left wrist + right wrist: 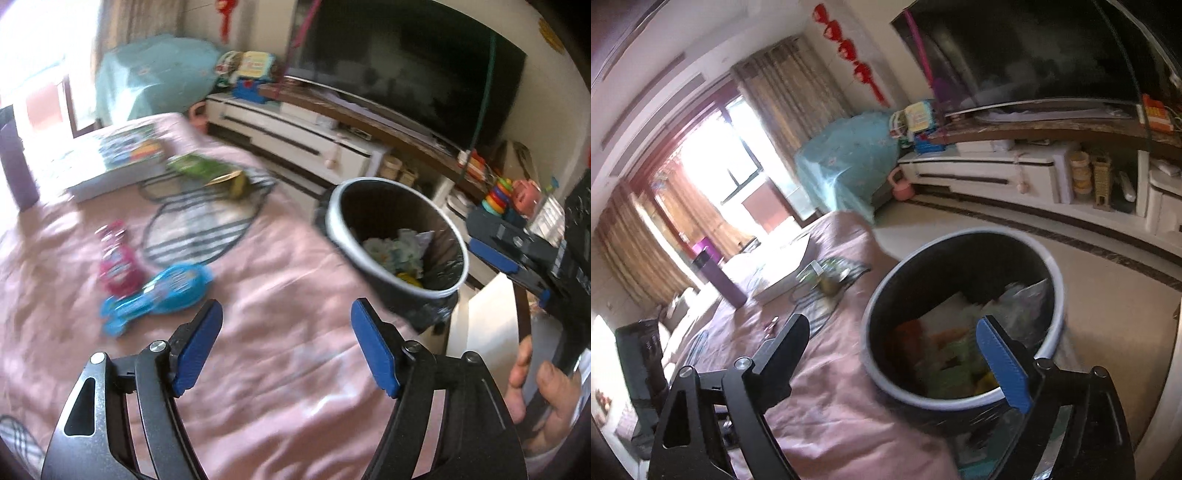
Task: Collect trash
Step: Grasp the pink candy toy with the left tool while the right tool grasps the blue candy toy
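A round black trash bin [397, 245] with a white rim stands beside the pink-covered table [258, 332], with wrappers and paper inside; it also shows in the right wrist view [964, 317]. On the cloth lie a blue wrapper [162, 291], a pink wrapper [118, 262] and a green-yellow packet [210, 173]. My left gripper [286, 325] is open and empty above the cloth, right of the blue wrapper. My right gripper [894, 332] is open and empty just over the bin's near rim; it also shows in the left wrist view [509, 258].
A white box with a printed sheet [114, 162] and a purple bottle [720, 277] stand at the table's far end. A striped mat [199, 229] lies mid-table. A TV [399, 70] on a white cabinet [1015, 173] lines the far wall. A teal-covered object [849, 158] stands by the window.
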Action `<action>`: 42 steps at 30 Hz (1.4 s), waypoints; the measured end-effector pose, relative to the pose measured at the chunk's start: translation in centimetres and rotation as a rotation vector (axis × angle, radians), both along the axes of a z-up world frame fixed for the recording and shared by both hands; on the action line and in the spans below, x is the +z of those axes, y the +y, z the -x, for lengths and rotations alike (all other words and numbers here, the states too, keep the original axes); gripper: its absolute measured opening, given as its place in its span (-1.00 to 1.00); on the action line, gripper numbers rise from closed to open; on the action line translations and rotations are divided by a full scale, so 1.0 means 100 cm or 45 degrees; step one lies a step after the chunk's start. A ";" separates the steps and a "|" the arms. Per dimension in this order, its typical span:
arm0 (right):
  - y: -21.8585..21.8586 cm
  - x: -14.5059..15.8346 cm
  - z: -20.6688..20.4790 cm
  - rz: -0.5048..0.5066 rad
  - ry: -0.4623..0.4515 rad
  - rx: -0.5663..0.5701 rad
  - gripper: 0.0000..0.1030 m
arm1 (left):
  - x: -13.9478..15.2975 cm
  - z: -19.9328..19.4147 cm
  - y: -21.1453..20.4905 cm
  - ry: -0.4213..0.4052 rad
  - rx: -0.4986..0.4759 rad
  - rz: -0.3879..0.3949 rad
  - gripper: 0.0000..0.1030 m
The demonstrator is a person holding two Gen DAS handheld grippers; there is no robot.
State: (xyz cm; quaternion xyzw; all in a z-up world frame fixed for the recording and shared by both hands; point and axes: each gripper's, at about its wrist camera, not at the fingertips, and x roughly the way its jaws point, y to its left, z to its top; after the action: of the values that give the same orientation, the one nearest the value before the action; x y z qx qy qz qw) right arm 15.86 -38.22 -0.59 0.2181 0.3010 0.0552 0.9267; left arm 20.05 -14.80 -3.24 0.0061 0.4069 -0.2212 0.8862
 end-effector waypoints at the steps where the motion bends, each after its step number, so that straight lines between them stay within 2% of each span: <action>1: 0.009 -0.001 0.000 0.001 0.002 0.021 0.82 | -0.001 0.001 0.011 -0.001 0.023 0.001 0.43; 9: 0.065 -0.013 -0.001 -0.025 0.009 0.158 0.87 | -0.012 0.005 0.084 0.023 0.168 0.003 0.43; 16: 0.097 -0.029 -0.005 -0.005 0.055 0.233 0.87 | -0.017 -0.006 0.118 0.047 0.268 -0.007 0.43; 21: 0.110 -0.035 -0.006 0.059 0.070 0.255 0.87 | -0.023 -0.037 0.120 0.092 0.303 -0.048 0.43; 31: 0.129 -0.051 -0.022 0.116 0.129 0.362 0.87 | -0.045 -0.109 0.098 0.162 0.288 -0.137 0.43; 33: 0.135 -0.051 -0.026 0.148 0.139 0.393 0.87 | -0.052 -0.117 0.098 0.163 0.260 -0.169 0.09; 34: 0.138 -0.052 -0.029 0.159 0.145 0.410 0.86 | -0.054 -0.116 0.100 0.149 0.237 -0.180 -0.24; 35: 0.140 -0.053 -0.031 0.164 0.148 0.422 0.86 | -0.054 -0.115 0.101 0.132 0.230 -0.195 -0.47; 40: 0.163 -0.059 -0.055 0.243 0.189 0.523 0.86 | -0.050 -0.092 0.133 0.139 0.174 -0.137 -0.54; 42: 0.173 -0.063 -0.066 0.264 0.216 0.565 0.85 | -0.049 -0.073 0.156 0.171 0.166 -0.071 -0.54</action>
State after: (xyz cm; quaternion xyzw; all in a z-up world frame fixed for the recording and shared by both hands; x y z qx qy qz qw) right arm 22.44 -20.92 -6.92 0.0543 0.4221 0.2073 0.8808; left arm 27.32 0.76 -8.17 -0.0106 0.4708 -0.1517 0.8690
